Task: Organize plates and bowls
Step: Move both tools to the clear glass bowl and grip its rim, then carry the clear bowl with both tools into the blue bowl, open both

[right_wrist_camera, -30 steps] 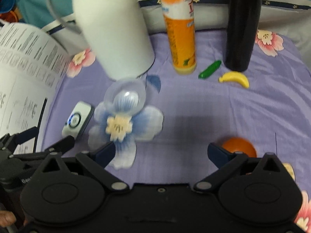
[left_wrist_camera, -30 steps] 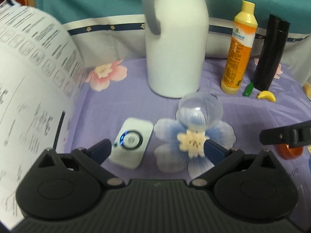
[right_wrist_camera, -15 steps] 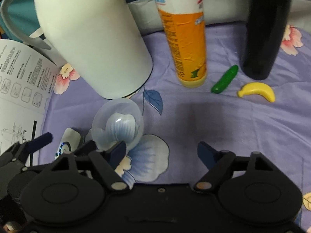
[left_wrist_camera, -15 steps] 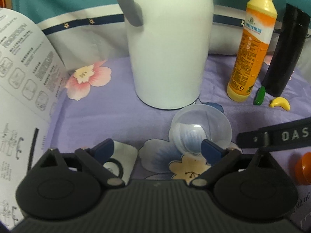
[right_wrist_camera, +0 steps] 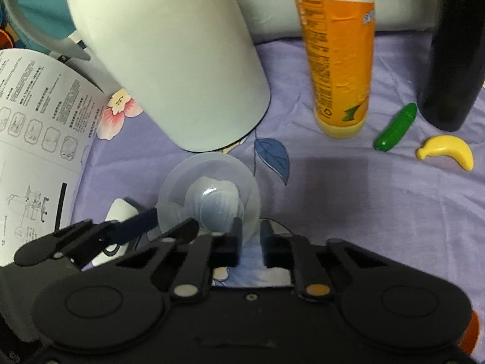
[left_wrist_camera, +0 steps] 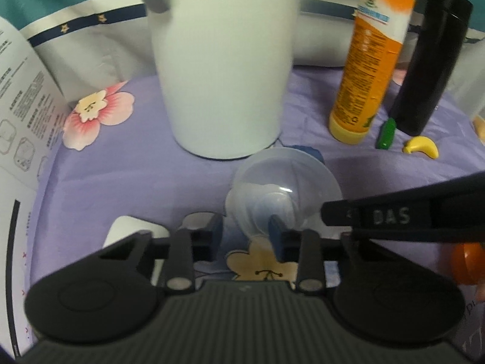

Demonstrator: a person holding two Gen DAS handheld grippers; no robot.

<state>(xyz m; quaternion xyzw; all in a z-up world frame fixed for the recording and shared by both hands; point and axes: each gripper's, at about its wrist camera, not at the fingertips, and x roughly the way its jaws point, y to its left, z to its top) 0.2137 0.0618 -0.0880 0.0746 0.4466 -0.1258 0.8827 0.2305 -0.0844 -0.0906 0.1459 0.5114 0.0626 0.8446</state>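
White letters "DAS" show on the right gripper (left_wrist_camera: 330, 217), whose jaws have just closed on the clear bowl's (left_wrist_camera: 285, 188) near rim. Beside it, the left gripper (left_wrist_camera: 245, 232) has narrowed onto the same rim; print on the orange bottle (left_wrist_camera: 369, 57) is unreadable.

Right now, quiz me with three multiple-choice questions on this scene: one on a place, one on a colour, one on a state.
1. The small green toy cucumber lies: A) beside the yellow toy banana; B) in a drawer; C) on the floor.
2. The flowered cloth is: A) red; B) purple; C) green.
3. The orange plastic bottle is: A) tipped over; B) hanging; C) standing.

Answers: A, the two toys lie side by side on the cloth. B, its ground is purple throughout. C, it rests upright on its base.
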